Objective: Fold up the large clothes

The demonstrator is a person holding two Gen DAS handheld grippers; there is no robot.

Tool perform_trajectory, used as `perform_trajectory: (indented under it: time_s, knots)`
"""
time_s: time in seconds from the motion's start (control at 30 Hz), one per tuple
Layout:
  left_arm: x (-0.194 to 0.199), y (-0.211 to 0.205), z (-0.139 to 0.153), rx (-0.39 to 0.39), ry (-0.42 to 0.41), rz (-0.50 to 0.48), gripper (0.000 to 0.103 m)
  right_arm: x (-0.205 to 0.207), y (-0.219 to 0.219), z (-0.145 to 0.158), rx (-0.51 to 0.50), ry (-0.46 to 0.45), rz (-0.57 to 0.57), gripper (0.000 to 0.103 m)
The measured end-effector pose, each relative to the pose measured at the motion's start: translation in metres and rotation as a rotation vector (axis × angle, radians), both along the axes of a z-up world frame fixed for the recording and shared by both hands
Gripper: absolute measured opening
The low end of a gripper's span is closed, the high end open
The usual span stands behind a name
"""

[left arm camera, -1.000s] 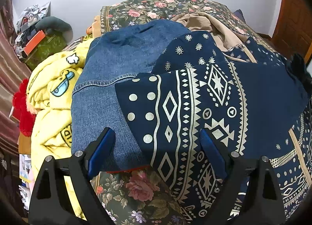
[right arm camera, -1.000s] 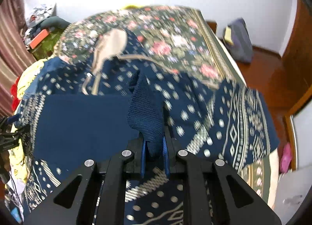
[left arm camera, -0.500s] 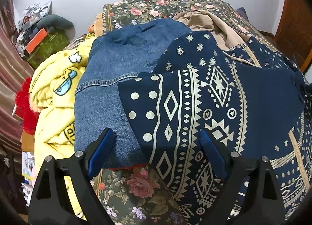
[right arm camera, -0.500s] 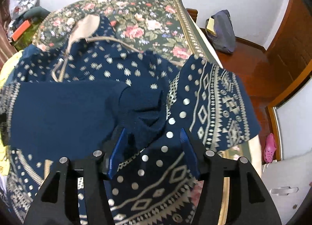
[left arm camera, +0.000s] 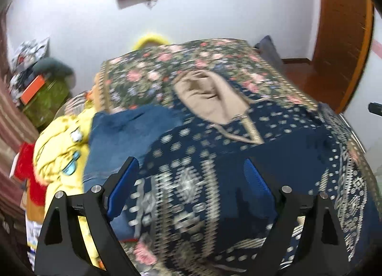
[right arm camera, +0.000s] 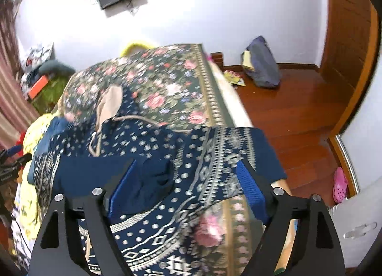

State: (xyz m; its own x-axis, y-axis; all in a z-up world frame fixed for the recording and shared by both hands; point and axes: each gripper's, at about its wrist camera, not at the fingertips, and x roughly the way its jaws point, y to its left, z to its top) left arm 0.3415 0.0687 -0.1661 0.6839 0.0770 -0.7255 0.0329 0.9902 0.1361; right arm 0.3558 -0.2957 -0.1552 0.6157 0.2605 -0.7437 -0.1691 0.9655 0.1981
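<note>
Navy patterned garment [right arm camera: 148,154]: spread across the near half of the bed, with cream dots and diamond bands; a plain navy panel is seen at 9 o'clock in the right wrist view, and one patterned edge hangs over the bed's side at 3 o'clock.
Tan lining [left arm camera: 205,94]: exposed at the garment's far end, toward 12 o'clock in the left wrist view.
Dark knit cuff [right arm camera: 152,180]: lying bunched on the garment, just beside the left-hand finger of the right gripper; not pinched.
Right gripper [right arm camera: 186,192]: its fingers have just been opening and are now spread wide above the garment; nothing is clamped between them.
Left gripper [left arm camera: 191,185]: fingers held wide apart over the patterned cloth, which is seen between them but is not pressed; the view is blurred.
Bed [right arm camera: 167,89]: covered by a dark floral spread, bare from 12 to 1 o'clock beyond the garment.
Denim piece [left arm camera: 119,137]: lying at 9 o'clock of the navy garment, partly under it.
Yellow cloth [left arm camera: 59,151]: piled further out at 9 o'clock, at the bed's edge.
Wooden floor [right arm camera: 298,113]: seen at 2 o'clock, with a grey bag [right arm camera: 262,63] on it by the wall.
Pink shoe [right arm camera: 340,187]: on the floor at 3 o'clock.
</note>
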Motion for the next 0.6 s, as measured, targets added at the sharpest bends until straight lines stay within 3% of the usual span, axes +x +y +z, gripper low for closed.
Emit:
perform_trajectory:
  time_s: [0.2, 0.37, 0.6]
  knots:
    - [0.018, -0.053, -0.036, 0.008, 0.061, -0.097, 0.090, 0.011, -0.040, -0.042, 0.071, 0.122, -0.095, 0.082]
    - [0.031, -0.083, -0.076, -0.009, 0.145, -0.144, 0.090, 0.029, -0.065, -0.093, 0.157, 0.277, -0.167, 0.082]
    - [0.044, -0.098, -0.109, -0.011, 0.203, -0.168, 0.089, 0.052, -0.081, -0.130, 0.252, 0.343, -0.227, 0.082]
